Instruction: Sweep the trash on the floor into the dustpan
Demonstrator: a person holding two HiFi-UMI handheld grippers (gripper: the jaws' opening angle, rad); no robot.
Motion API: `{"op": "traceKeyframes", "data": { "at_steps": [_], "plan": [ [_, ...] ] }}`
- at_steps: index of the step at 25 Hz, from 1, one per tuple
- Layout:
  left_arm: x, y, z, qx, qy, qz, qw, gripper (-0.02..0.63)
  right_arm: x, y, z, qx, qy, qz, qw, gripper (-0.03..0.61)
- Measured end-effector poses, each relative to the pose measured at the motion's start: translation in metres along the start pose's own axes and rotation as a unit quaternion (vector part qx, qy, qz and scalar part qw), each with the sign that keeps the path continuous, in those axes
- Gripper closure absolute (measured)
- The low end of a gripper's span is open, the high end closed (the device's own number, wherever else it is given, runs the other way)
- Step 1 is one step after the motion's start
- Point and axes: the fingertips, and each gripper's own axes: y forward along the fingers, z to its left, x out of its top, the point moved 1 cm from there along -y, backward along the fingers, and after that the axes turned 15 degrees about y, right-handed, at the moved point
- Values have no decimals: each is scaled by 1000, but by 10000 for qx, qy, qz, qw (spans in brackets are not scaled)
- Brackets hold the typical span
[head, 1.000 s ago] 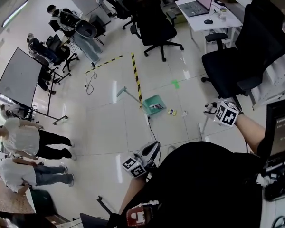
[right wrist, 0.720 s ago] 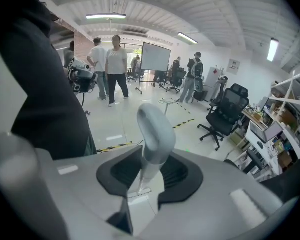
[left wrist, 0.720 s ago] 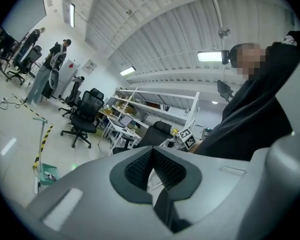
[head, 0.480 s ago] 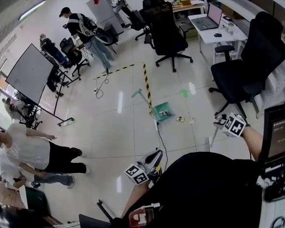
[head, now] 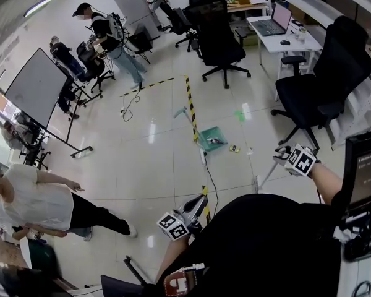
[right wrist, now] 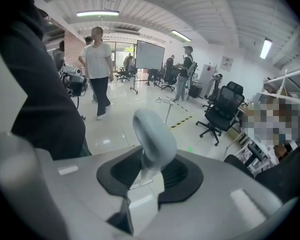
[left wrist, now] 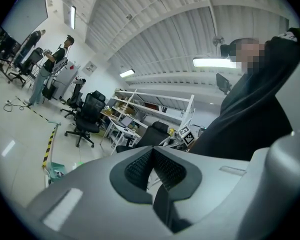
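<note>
A green dustpan [head: 211,138] with a long upright handle stands on the floor beside the black-and-yellow tape line [head: 190,103]; it also shows small in the left gripper view [left wrist: 55,170]. A few bits of trash [head: 234,148] lie on the tiles just right of it. My right gripper [head: 280,156] is shut on the grey rounded top of a broom handle [right wrist: 152,132]; the thin broom stick [head: 266,171] slants down to the floor. My left gripper [head: 196,205] hangs low by my body, well short of the dustpan, jaws shut on nothing [left wrist: 151,156].
Black office chairs [head: 318,82] stand right and behind the dustpan [head: 219,41]. A white desk with a laptop [head: 276,28] is at the back right. A cable [head: 208,177] runs toward me. A whiteboard [head: 34,91] and several people [head: 43,204] are at the left.
The head view has shifted slightly. The person in white at the left has walked further into view. Both grippers stay about where they were, the right still holding the broom.
</note>
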Motion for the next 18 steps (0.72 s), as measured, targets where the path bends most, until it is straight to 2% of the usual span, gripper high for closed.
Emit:
{"op": "traceKeyframes", "data": {
  "at_steps": [6, 18],
  "plan": [
    [-1, 1, 0, 261, -232, -25, 9994, 615, 9, 7, 14, 280, -220, -65, 9993, 480],
    [-2, 47, -7, 12, -77, 65, 9999, 615, 14, 3, 4, 440, -443, -147, 9979, 482]
  ]
}}
